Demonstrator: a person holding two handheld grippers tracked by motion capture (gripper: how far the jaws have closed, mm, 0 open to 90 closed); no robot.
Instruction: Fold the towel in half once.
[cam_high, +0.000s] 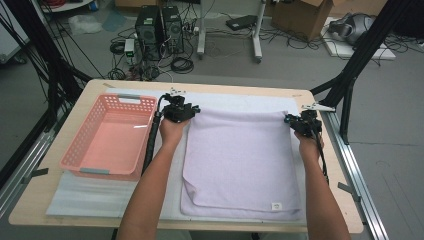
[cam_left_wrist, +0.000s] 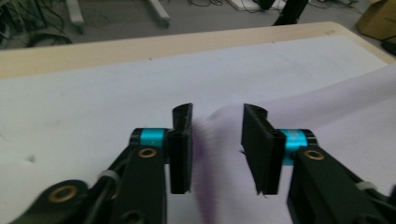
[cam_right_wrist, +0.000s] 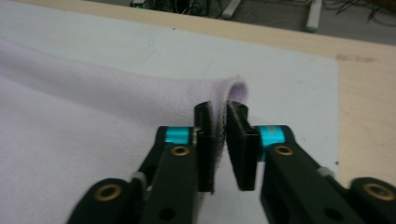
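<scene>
The left hand-held gripper (cam_high: 192, 111) sits at the far left corner of the lilac towel (cam_high: 240, 160). In the left gripper view I read its jaws as clearly apart: the towel corner (cam_left_wrist: 219, 140) lies loose and blurred between the pads, pressed by neither one. The right hand-held gripper (cam_high: 291, 120) sits at the far right corner. In the right gripper view its jaws stand narrowly apart, with the folded towel edge (cam_right_wrist: 233, 91) rising between them; there is a visible gap on the right side, so I judge that this corner is released or nearly released, not clamped.

Location of the work item: the towel lies flat on the white mat (cam_high: 100, 197) on the table (cam_high: 30, 205), to the right of the pink basket (cam_high: 107, 137). The basket holds nothing.

Progress, as I judge it:
1. One fold appears done. The towel shows two layers, and the upper layer stops short of the near edge, where a strip of the lower layer is exposed.
2. The far edge is laid down straight between the two grippers.
3. Remaining: probably further folds to reduce the towel, then transfer to the basket. Neither step has begun.

Markings: a small white tag (cam_high: 276, 205) is sewn near the near right corner of the towel. It carries a mark, but it is too small for me to read. I see no other writing on the work items.
</scene>
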